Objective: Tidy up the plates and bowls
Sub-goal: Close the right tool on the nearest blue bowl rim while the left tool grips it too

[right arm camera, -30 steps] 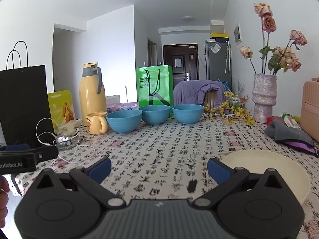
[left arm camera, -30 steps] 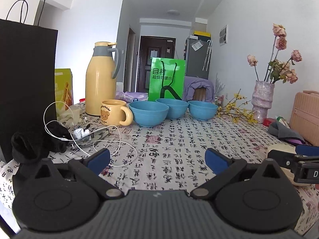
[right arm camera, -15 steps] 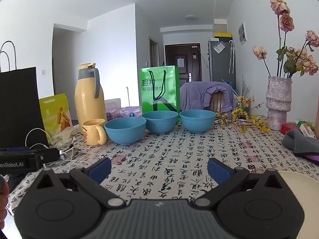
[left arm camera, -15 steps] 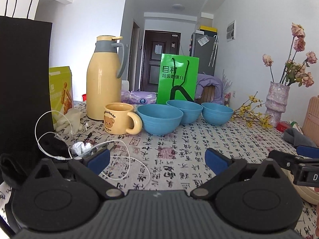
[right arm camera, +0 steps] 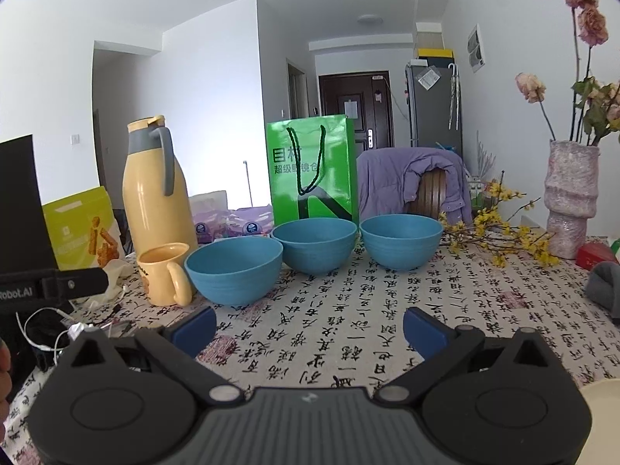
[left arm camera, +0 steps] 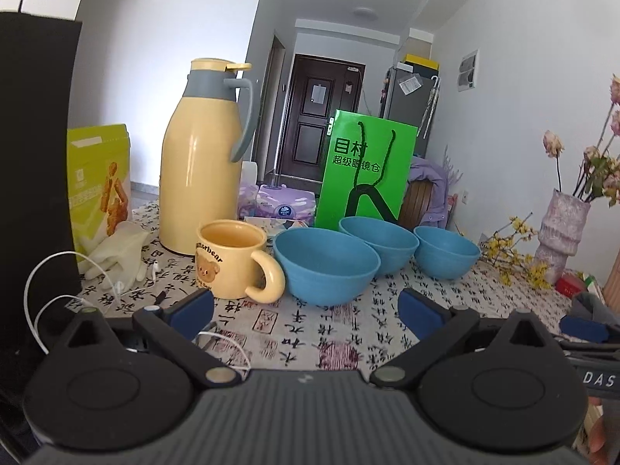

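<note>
Three blue bowls stand in a row on the patterned tablecloth: the left bowl [left arm camera: 326,265] [right arm camera: 234,269], the middle bowl [left arm camera: 378,242] [right arm camera: 314,244] and the right bowl [left arm camera: 445,252] [right arm camera: 401,240]. My left gripper [left arm camera: 306,312] is open and empty, just short of the left bowl. My right gripper [right arm camera: 310,329] is also open and empty, a little back from the row. A cream plate [right arm camera: 602,418] shows only its edge at the lower right of the right wrist view.
A yellow bear mug [left arm camera: 232,257] sits beside the left bowl, with a yellow thermos [left arm camera: 205,178] behind it. A green paper bag [left arm camera: 366,178], tissue packs, a black bag [left arm camera: 31,178], white cables [left arm camera: 50,302], a vase of dried flowers [right arm camera: 571,197] and grey cloth [right arm camera: 604,286] crowd the table.
Both grippers have moved forward towards the bowls, which now look larger and closer. The cream plate has slid almost out of the right wrist view. Both stay open.
</note>
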`<state>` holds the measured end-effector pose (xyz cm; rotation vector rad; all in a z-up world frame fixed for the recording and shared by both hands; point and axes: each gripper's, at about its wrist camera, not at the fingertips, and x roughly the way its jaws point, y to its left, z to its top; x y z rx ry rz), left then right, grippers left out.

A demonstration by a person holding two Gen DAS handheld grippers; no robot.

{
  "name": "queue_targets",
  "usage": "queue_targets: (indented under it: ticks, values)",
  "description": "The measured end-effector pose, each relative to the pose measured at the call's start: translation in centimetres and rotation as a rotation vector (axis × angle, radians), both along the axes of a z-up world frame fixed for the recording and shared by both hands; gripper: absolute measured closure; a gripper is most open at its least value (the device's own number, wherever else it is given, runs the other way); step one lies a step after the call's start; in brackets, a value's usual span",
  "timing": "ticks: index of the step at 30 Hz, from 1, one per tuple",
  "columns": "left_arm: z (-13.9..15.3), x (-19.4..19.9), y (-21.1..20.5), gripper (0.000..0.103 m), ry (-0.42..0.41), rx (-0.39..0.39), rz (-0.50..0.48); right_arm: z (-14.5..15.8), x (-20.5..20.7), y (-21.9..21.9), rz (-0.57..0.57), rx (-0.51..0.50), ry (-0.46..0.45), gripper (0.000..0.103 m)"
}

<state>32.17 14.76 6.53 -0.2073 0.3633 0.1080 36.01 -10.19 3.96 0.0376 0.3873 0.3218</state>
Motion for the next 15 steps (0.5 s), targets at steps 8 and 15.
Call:
queue_targets:
  ticks: [8, 15]
  values:
    - [-0.3, 6.7, 1.7, 0.01, 0.044, -0.1, -0.021, 0.1, 6.8, 2.1, 0.026, 0.078, 0.054, 0.0]
    - [-2.7, 13.5, 3.7, 0.04, 0.132, -0.213, -0.012, -1.1, 14.9, 4.6, 0.042, 0.177, 0.164, 0.011]
